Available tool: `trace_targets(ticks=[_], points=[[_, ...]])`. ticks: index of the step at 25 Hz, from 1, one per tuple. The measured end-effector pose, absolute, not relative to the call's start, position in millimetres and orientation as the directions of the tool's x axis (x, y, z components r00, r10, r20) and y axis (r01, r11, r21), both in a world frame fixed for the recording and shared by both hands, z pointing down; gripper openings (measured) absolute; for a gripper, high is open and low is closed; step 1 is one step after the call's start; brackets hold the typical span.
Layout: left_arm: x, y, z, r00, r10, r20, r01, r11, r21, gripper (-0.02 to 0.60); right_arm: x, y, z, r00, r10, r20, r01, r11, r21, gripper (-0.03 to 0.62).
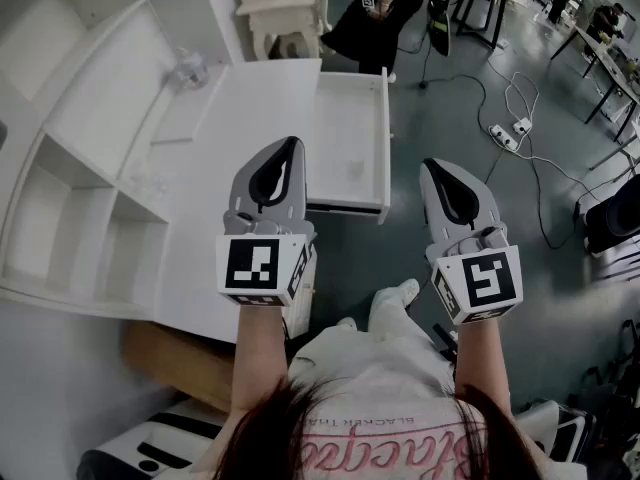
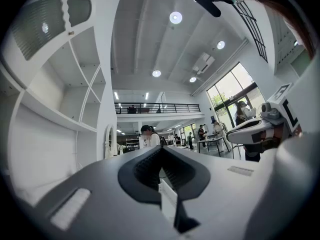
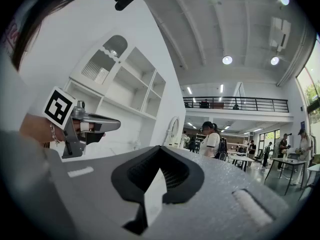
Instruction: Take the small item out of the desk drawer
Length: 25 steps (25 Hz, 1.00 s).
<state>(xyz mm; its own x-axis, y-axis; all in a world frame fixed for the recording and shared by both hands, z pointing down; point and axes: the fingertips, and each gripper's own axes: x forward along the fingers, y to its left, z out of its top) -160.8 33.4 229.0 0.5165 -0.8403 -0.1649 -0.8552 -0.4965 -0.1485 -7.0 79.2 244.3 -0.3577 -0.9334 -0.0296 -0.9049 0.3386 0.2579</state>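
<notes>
The white desk (image 1: pixel 230 118) has its drawer (image 1: pixel 350 138) pulled open towards the right; its pale floor shows no item I can make out. My left gripper (image 1: pixel 283 150) is raised above the desk's near edge, just left of the drawer's front corner, jaws shut and empty. My right gripper (image 1: pixel 438 170) hovers over the floor right of the drawer, also shut and empty. In the left gripper view the closed jaws (image 2: pixel 162 159) point up at the hall, with the right gripper (image 2: pixel 260 129) beside them. The right gripper view shows closed jaws (image 3: pixel 160 166) and the left gripper (image 3: pixel 95 124).
A white shelf unit (image 1: pixel 70 148) runs along the desk's left side. A clear glass object (image 1: pixel 190 68) stands on the desktop's far part. On the floor to the right lie a power strip (image 1: pixel 508 133) and cables. A white chair (image 1: pixel 285 8) stands beyond the desk.
</notes>
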Motion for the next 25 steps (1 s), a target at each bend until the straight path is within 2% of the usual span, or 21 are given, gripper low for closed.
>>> trace_targets(ticks=[13, 25], points=[[-155, 10, 247, 0.508, -0.852, -0.125, -0.86, -0.494, -0.127, 0.014, -3, 58, 260, -0.357, -0.934, -0.003, -0.898, 0.342, 0.278, 0.002], [-125, -49, 265, 0.504, -0.861, -0.069, -0.861, -0.495, -0.113, 0.014, 29, -1, 281, -0.361, -0.931, 0.053, -0.909, 0.364, 0.204, 0.002]])
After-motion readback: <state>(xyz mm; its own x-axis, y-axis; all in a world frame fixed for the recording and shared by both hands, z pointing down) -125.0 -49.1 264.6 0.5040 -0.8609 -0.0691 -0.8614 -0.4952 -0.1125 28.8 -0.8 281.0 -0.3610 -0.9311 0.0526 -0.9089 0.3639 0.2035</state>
